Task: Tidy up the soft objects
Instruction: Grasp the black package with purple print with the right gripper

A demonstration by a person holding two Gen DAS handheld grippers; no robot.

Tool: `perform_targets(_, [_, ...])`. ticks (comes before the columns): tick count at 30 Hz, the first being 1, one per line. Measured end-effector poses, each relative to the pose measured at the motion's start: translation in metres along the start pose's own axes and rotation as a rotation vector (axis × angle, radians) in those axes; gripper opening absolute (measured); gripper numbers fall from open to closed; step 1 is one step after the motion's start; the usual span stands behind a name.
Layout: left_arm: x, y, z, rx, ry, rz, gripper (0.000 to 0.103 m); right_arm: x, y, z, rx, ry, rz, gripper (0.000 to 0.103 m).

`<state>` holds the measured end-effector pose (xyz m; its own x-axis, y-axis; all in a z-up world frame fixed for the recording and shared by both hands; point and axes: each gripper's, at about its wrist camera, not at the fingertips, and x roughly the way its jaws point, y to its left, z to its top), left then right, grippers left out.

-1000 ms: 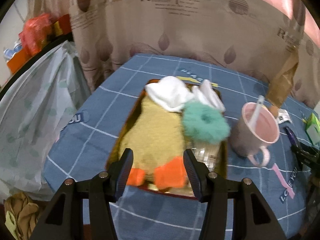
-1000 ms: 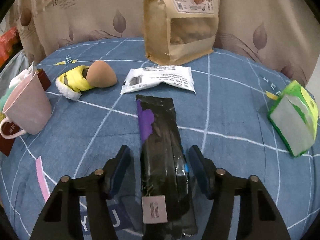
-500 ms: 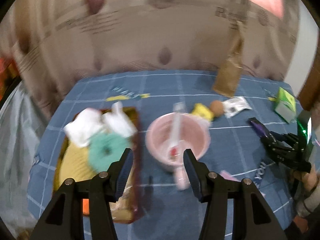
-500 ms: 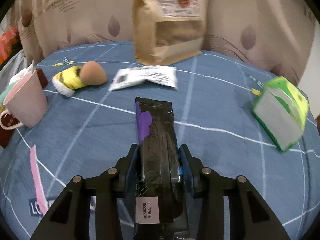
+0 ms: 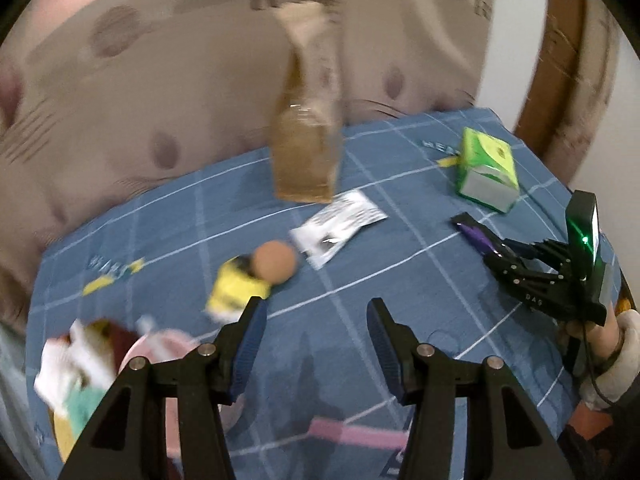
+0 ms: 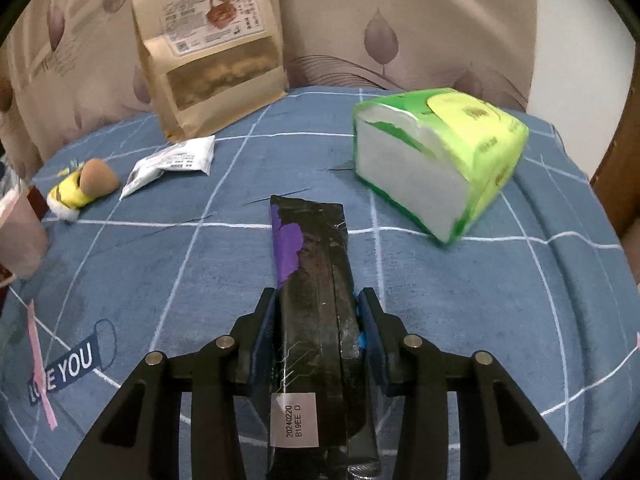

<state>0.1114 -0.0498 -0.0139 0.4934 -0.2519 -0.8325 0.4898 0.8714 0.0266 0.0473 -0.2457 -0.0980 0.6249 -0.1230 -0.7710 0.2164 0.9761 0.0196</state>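
Note:
My right gripper (image 6: pixel 316 304) is shut on a long black and purple packet (image 6: pixel 316 280) and holds it above the blue cloth; the gripper and packet also show in the left wrist view (image 5: pixel 500 256). My left gripper (image 5: pixel 316 320) is open and empty above the cloth. Just beyond its left finger lie a yellow striped soft toy (image 5: pixel 236 292) and a tan egg-shaped sponge (image 5: pixel 276 262); both show in the right wrist view, the toy (image 6: pixel 68 196) and the sponge (image 6: pixel 98 176). A tray with white and teal soft things (image 5: pixel 76 380) sits at the lower left, blurred.
A tall brown paper bag (image 6: pixel 208 48) stands at the back. A white sachet (image 6: pixel 172 164) lies before it. A green tissue pack (image 6: pixel 436 160) sits at the right. A pink cup (image 6: pixel 20 240) stands at the left. A curtain hangs behind the table.
My left gripper has swung right, away from the tray and cup, toward the yellow toy and sponge. My right gripper closed on the black packet and turned toward the tissue pack.

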Motion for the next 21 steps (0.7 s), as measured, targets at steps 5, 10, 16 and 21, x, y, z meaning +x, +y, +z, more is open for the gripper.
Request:
perform_targets(5, [0.040, -0.018, 0.030, 0.078, 0.068, -0.041, 0.056, 0.002, 0.001, 0.001, -0.007, 0.001, -0.006, 0.038])
perform_targets(10, [0.084, -0.024, 0.047, 0.119, 0.162, -0.042, 0.056, 0.002, -0.004, 0.000, 0.011, 0.000, 0.016, 0.039])
perform_targets(16, [0.128, -0.025, 0.062, 0.134, 0.253, -0.052, 0.056, 0.002, -0.006, 0.000, 0.018, -0.001, 0.030, 0.040])
perform_targets(21, [0.151, -0.024, 0.072, 0.147, 0.291, -0.025, 0.056, 0.002, -0.010, -0.001, 0.033, -0.003, 0.050, 0.040])
